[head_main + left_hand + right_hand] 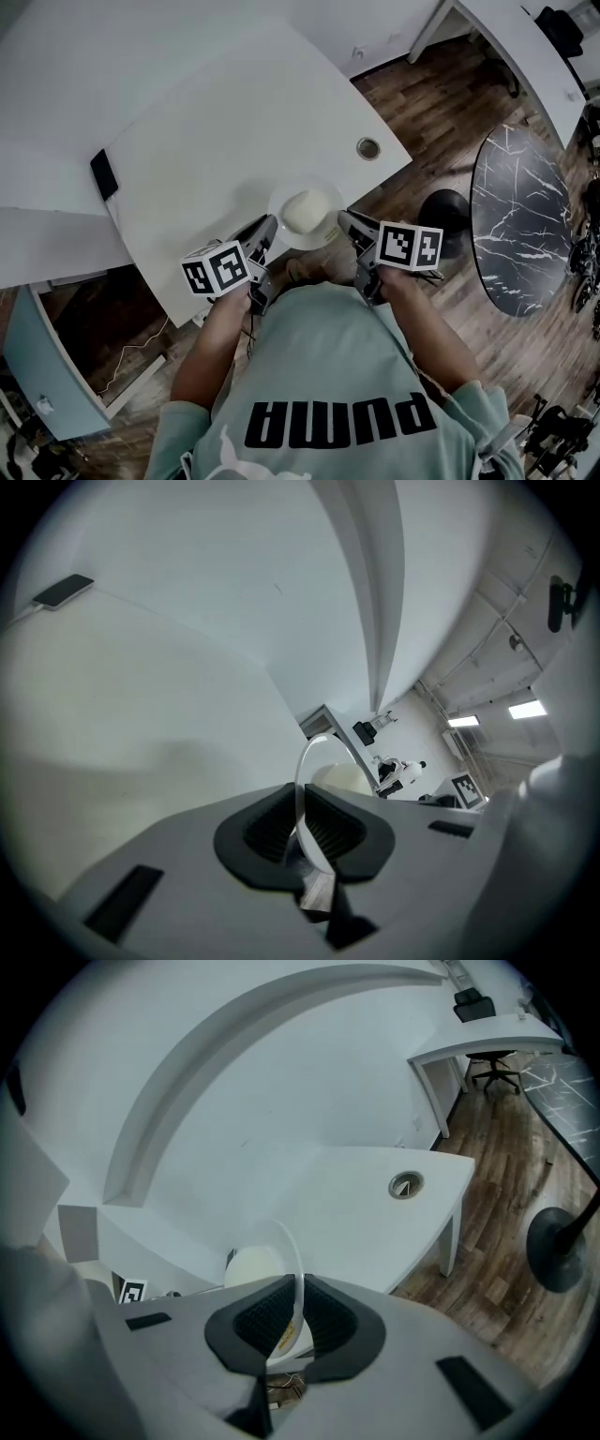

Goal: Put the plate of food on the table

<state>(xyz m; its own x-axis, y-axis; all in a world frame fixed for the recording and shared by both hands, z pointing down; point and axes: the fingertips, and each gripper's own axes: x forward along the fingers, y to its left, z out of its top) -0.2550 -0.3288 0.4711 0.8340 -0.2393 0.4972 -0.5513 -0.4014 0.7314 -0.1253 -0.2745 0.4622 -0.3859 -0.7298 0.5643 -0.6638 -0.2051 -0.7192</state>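
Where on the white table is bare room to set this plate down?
The wide middle of the table, between the black phone at its left edge and the round cable hole near its right edge, is bare. Nowhere is crowded.

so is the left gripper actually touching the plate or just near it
Touching. The left gripper view shows the left gripper with both jaws pressed against the rim of the white plate, which runs between them with no gap on either side.
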